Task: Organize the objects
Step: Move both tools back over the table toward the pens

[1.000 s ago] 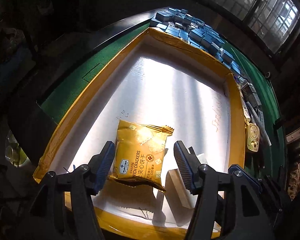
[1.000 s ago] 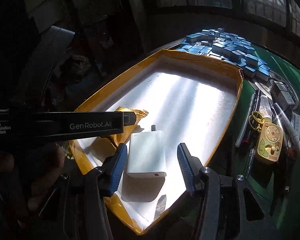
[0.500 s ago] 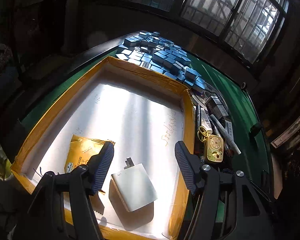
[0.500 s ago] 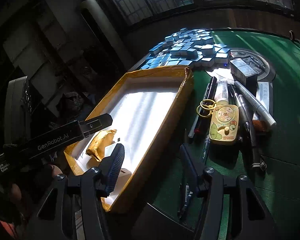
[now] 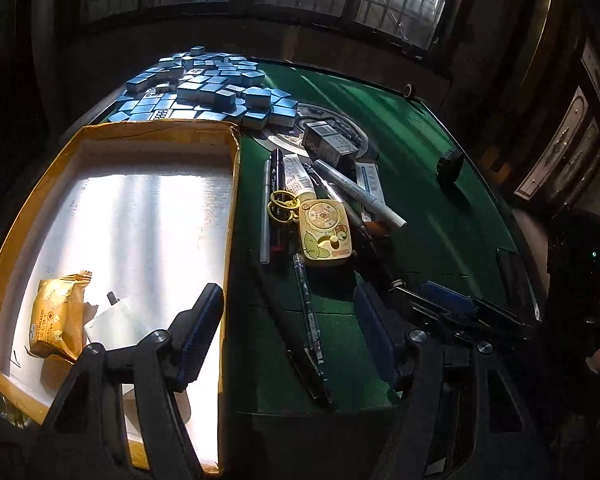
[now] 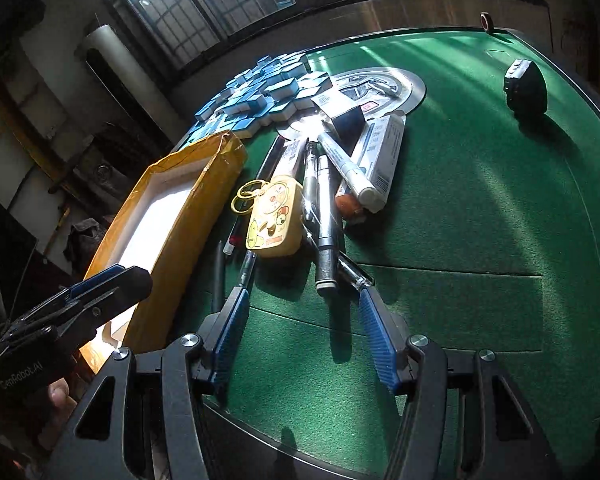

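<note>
A shallow yellow-rimmed box (image 5: 232, 184) with a white floor lies on the green table; it also shows in the right wrist view (image 6: 188, 208). Inside lie an orange cracker packet (image 5: 56, 312) and a white charger (image 5: 108, 320). Right of the box is a pile of pens, markers and small boxes with a yellow cartoon case (image 5: 326, 232), also seen in the right wrist view (image 6: 274, 216). My left gripper (image 5: 288, 332) is open and empty over the box's right rim and the pens. My right gripper (image 6: 304, 332) is open and empty, just short of a silver pen (image 6: 326, 248).
Several blue mahjong tiles (image 5: 204, 88) are heaped behind the box. A black round object (image 6: 526, 84) sits on the far right of the felt. A round metal plate (image 6: 396, 84) is in the table's middle. The table's near edge is below both grippers.
Both grippers have swung right, away from the packet and charger in the box, and now face the pile of pens on the felt. Both stay open.
</note>
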`<state>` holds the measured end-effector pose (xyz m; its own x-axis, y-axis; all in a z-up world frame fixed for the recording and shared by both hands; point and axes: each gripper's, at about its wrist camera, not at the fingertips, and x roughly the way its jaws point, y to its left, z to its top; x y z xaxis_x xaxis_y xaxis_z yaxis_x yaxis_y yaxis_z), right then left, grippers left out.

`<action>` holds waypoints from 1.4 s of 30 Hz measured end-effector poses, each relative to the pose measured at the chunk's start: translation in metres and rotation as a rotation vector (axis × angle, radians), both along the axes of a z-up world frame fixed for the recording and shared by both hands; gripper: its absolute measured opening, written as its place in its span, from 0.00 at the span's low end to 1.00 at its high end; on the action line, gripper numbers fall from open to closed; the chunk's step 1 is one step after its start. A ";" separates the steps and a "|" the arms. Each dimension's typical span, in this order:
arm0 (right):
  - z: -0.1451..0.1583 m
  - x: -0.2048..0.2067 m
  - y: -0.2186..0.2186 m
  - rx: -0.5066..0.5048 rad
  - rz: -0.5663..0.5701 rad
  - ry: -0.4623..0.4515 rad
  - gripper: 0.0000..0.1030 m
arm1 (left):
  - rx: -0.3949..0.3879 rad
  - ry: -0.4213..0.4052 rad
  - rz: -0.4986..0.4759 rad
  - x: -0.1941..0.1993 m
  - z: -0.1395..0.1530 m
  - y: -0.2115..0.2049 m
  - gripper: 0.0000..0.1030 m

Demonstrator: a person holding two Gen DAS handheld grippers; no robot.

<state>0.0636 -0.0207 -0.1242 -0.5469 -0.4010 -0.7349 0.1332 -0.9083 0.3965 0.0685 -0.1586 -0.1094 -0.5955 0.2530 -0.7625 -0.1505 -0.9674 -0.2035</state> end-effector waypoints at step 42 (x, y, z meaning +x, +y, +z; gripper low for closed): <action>-0.019 0.010 0.010 -0.007 0.054 -0.031 0.61 | -0.023 -0.094 -0.057 0.001 -0.025 0.020 0.65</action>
